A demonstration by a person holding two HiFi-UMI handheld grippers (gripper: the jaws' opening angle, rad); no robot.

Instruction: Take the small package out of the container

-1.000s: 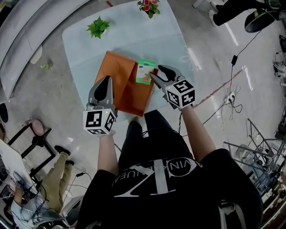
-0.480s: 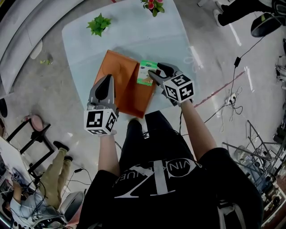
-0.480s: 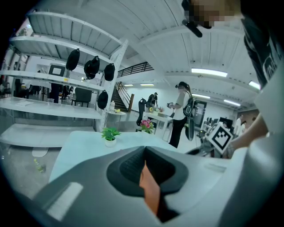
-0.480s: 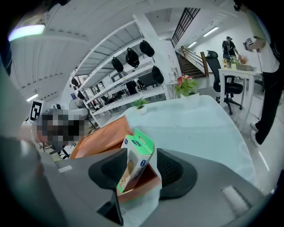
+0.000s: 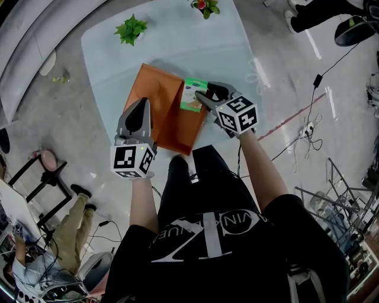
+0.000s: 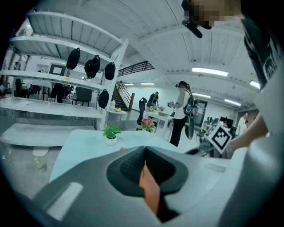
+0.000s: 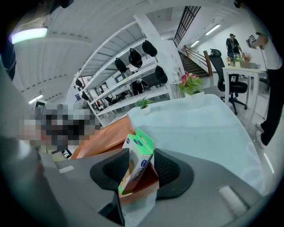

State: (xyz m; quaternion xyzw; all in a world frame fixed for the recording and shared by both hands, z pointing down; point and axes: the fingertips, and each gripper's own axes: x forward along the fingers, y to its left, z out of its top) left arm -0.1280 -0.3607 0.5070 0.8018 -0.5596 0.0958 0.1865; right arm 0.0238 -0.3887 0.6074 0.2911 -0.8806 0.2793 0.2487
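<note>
- Your right gripper (image 7: 141, 170) is closing its jaws around the box (image 7: 136, 155). One pad is against a face of the box and a sliver of gap shows at the other, so I would not call it clamped yet.
- A second ago these jaws stood a little wider around the same box. This looks like a re-grip rather than a fresh reach.
- The box stands tilted between those jaws. Its lower end is right over the edge of the envelope (image 5: 169, 112), and I cannot tell whether they touch.
- Your left gripper (image 6: 144, 170) is narrow, pinched on the envelope's edge, with the orange sheet running between its pads. It has stayed where it was through the last second.
- The box looks nearly free. Once the grip firms up, carrying it away from the envelope should probably finish the job.
- At the grippers I count two grippers, one box and one envelope.
- Beyond both grippers there is one table (image 5: 177, 44) carrying two potted plants: a green one (image 5: 131, 28) ahead of your left gripper, and a flowering one (image 5: 205, 6) ahead of your right.
</note>
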